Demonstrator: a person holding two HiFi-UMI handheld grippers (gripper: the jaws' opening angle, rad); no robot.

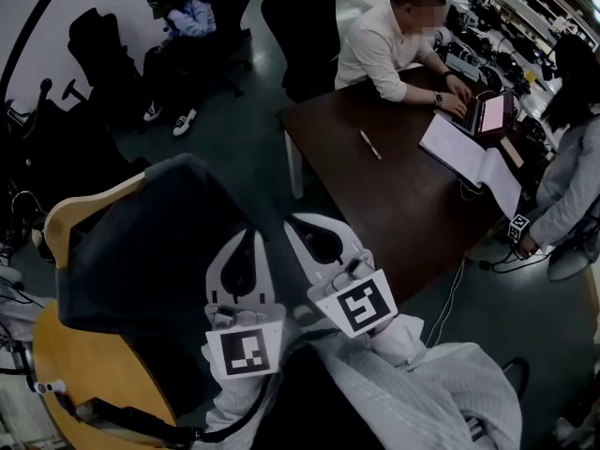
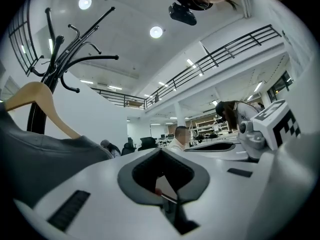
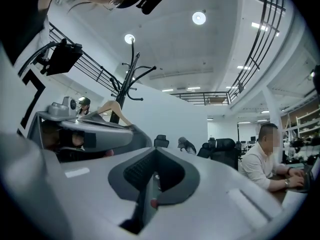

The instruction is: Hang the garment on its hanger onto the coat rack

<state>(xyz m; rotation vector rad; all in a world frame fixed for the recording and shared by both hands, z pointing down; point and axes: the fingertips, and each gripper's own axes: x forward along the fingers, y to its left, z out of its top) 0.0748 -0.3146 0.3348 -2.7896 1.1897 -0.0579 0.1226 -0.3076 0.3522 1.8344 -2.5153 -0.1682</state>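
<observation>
One coat rack (image 2: pixel 50 71) stood well apart from the dark garment (image 1: pixel 141 261) on its wooden hanger (image 1: pixel 89 201). The left gripper (image 1: pixel 248 235) and right gripper (image 1: pixel 302 225) were clenched empty beside it. They likely needed to open and grip the hanger's neck.

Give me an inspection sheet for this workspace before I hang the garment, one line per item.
Surface: brown table, mostly bare.
Job's things: dark garment on a wooden hanger, low at left; coat rack behind it, nothing seen on its hooks.
Clutter: pen, open notebook and laptop on the table.
Grippers: left gripper and right gripper side by side next to the garment, jaws together.
Cables: white cable on the floor by the table.
Surroundings: person typing; others seated; office chairs.
</observation>
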